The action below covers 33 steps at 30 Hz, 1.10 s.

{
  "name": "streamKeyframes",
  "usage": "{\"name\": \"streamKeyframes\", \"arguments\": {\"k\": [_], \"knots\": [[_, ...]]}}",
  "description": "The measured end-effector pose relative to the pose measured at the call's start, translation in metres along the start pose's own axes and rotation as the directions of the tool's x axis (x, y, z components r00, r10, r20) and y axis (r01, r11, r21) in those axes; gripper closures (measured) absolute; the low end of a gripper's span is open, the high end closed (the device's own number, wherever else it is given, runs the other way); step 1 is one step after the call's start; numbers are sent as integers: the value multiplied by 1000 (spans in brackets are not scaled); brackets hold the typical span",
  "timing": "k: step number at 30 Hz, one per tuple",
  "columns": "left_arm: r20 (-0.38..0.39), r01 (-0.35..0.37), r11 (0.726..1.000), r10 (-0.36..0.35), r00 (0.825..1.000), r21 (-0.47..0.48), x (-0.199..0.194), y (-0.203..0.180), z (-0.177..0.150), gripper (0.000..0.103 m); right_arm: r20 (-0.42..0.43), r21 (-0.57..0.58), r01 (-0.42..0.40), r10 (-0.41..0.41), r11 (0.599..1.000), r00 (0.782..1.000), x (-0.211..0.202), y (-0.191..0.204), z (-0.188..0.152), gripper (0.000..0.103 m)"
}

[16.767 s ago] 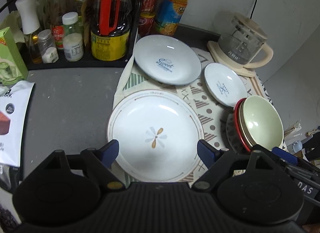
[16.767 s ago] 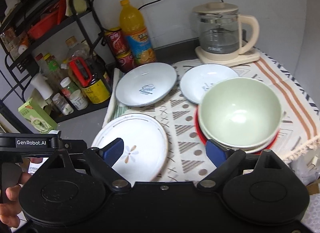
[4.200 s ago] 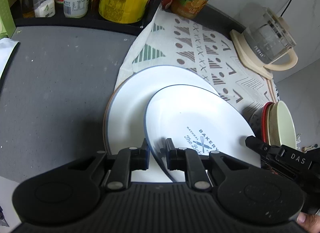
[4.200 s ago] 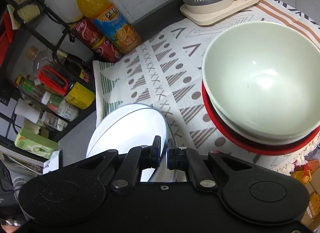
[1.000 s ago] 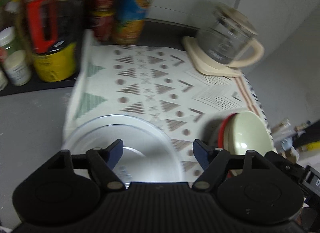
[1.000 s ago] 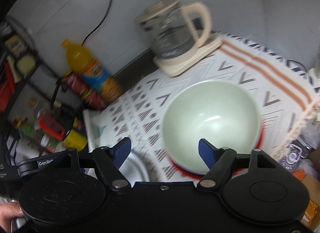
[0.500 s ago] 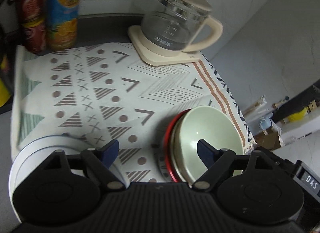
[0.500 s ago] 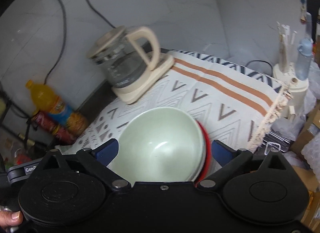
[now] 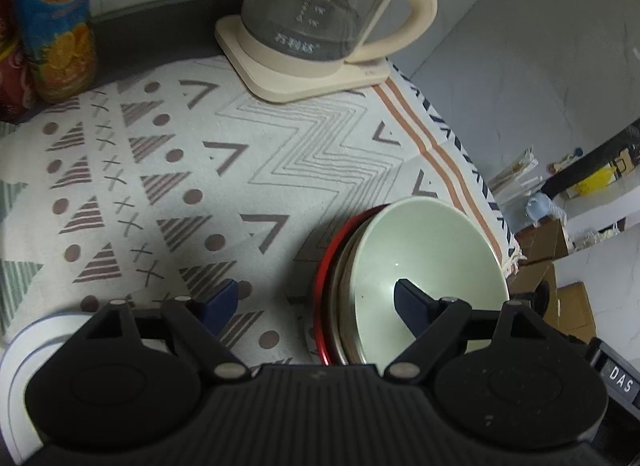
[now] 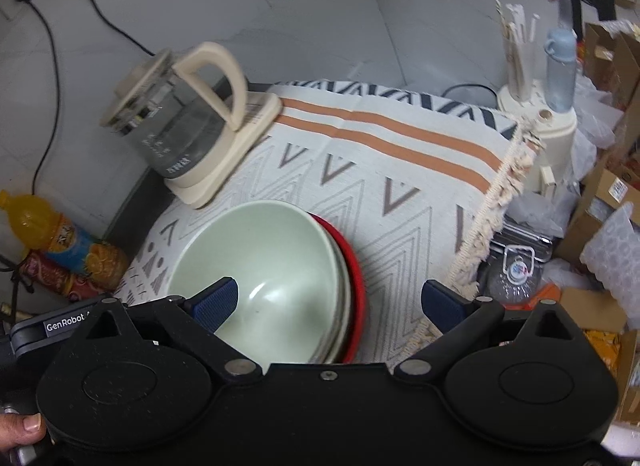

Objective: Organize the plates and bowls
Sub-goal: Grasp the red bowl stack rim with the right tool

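A stack of bowls, pale green bowl (image 9: 424, 250) on top and a red bowl (image 9: 324, 266) at the bottom, stands on the patterned cloth (image 9: 240, 153). It also shows in the right wrist view (image 10: 272, 266). My left gripper (image 9: 316, 304) is open and empty, its right finger over the green bowl, its left over the cloth. My right gripper (image 10: 332, 304) is open and empty, straddling the stack's right rim. The stacked white plates (image 9: 24, 350) peek out at the lower left of the left wrist view.
A glass kettle (image 9: 320, 21) on a cream base stands at the back of the cloth; it shows in the right wrist view too (image 10: 180, 125). An orange juice bottle (image 9: 52, 33) and a can stand at the back left. The cloth's fringed edge (image 10: 496, 193) hangs off the counter; boxes and clutter lie beyond.
Both grippers have moved right and closer to the bowl stack, which now sits between their fingers. The plates have slid to the left edge of view. Both stay open.
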<state>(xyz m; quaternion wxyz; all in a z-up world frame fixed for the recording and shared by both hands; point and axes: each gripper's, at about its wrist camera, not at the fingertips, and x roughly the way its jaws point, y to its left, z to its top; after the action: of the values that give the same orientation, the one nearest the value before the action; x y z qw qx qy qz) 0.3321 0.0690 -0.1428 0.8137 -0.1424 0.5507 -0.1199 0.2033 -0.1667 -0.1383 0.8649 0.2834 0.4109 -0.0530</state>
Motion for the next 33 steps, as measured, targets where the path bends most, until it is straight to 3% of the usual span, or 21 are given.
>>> {"name": "streamKeyframes", "arguments": {"k": [6, 13, 19, 23, 31, 33], "knots": [[-56, 13, 1000, -13, 998, -2, 23, 3, 1, 24, -51, 35, 24, -22, 999, 998, 15, -7, -6, 18], [-94, 39, 997, -45, 995, -68, 36, 14, -2, 54, -136, 77, 47, -36, 996, 990, 35, -13, -17, 34], [-102, 72, 995, -79, 992, -76, 41, 13, -5, 64, -179, 98, 33, -15, 995, 984, 45, -13, -22, 48], [-119, 76, 993, -87, 989, -91, 48, 11, -8, 69, -206, 66, 9, 5, 998, 979, 53, -9, -20, 60], [-84, 64, 994, -71, 994, -84, 57, 11, -12, 71, -197, 52, 36, -25, 998, 980, 67, -10, -10, 61], [-73, 68, 993, -75, 994, -92, 58, 12, -10, 74, -190, 29, 32, -26, 999, 981, 69, -9, -6, 69]]}}
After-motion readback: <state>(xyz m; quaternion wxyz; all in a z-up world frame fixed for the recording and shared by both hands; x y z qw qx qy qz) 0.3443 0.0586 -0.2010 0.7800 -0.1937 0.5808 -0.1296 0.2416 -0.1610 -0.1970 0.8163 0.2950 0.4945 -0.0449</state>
